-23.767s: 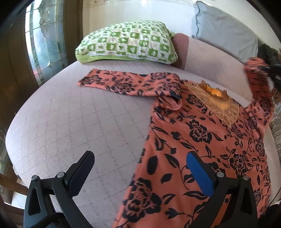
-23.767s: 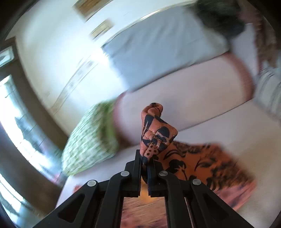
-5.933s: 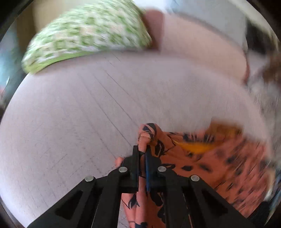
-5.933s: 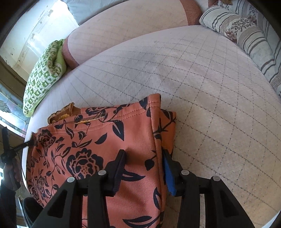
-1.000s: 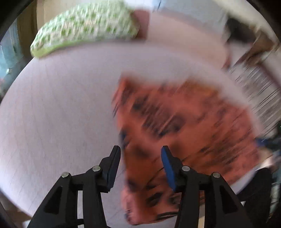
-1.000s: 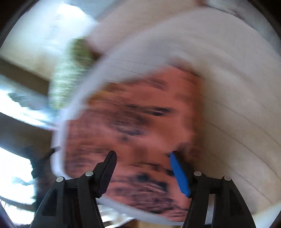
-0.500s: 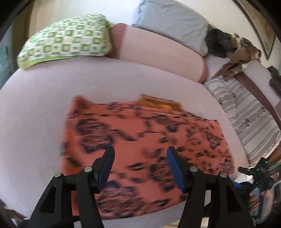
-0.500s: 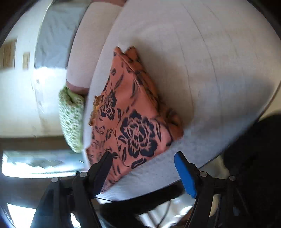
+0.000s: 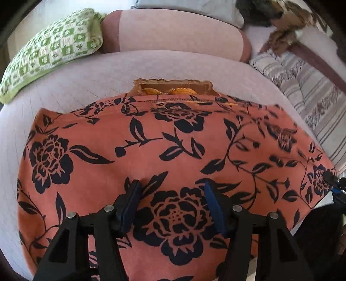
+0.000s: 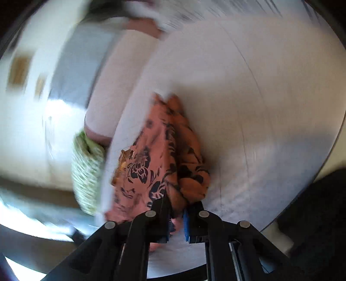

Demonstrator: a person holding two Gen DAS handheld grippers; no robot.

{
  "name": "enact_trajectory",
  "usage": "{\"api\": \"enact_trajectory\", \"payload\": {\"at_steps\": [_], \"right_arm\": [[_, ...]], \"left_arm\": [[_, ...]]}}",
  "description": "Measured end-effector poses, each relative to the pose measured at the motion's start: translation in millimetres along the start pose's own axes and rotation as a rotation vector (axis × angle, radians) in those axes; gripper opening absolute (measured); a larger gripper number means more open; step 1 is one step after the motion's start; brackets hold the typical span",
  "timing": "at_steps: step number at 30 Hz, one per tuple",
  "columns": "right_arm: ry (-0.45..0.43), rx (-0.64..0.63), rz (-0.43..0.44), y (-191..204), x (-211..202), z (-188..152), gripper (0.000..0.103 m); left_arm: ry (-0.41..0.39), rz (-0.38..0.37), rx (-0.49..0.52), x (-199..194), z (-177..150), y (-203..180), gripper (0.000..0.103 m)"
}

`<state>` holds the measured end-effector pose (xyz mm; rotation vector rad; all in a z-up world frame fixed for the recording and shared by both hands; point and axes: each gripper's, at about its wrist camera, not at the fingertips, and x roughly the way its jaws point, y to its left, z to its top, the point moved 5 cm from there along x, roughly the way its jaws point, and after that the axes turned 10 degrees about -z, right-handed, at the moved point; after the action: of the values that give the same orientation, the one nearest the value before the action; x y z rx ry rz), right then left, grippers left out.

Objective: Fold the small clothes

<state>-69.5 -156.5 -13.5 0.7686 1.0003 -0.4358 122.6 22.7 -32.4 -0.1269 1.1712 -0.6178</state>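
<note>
An orange garment with black flowers [image 9: 183, 138] lies folded into a wide rectangle on the pale bed [image 9: 86, 71]. Its gold embroidered collar [image 9: 173, 87] peeks out at the far edge. My left gripper [image 9: 171, 184] hovers open over the garment's near middle, with a large flower between its fingers and nothing gripped. At the garment's right corner, the right gripper [image 9: 334, 187] shows at the edge of the left wrist view. The right wrist view is blurred. In it my right gripper [image 10: 176, 207] is shut on a bunched edge of the garment [image 10: 151, 164].
A green checked pillow [image 9: 49, 49] and a pink bolster [image 9: 173, 30] lie at the bed's far side. A striped cushion [image 9: 302, 86] lies at the right, with a brown heap of cloth [image 9: 285, 13] beyond it. The bed's front edge drops off near the right gripper.
My right gripper, wide open half a second ago, has shut on the garment's corner. The left gripper has slid sideways over the garment and still stands open.
</note>
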Motion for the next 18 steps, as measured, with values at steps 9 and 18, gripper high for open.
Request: {"api": "enact_trajectory", "payload": {"at_steps": [9,18], "right_arm": [[0.031,-0.053,-0.023,-5.8,-7.5,22.7,0.071],[0.096,-0.229,-0.012,33.5,61.9,99.0,0.072]], "left_arm": [[-0.046,-0.049,-0.050,-15.4,15.6,2.1,0.062],[-0.020,-0.041,-0.058,7.2,9.7,7.9,0.066]]}}
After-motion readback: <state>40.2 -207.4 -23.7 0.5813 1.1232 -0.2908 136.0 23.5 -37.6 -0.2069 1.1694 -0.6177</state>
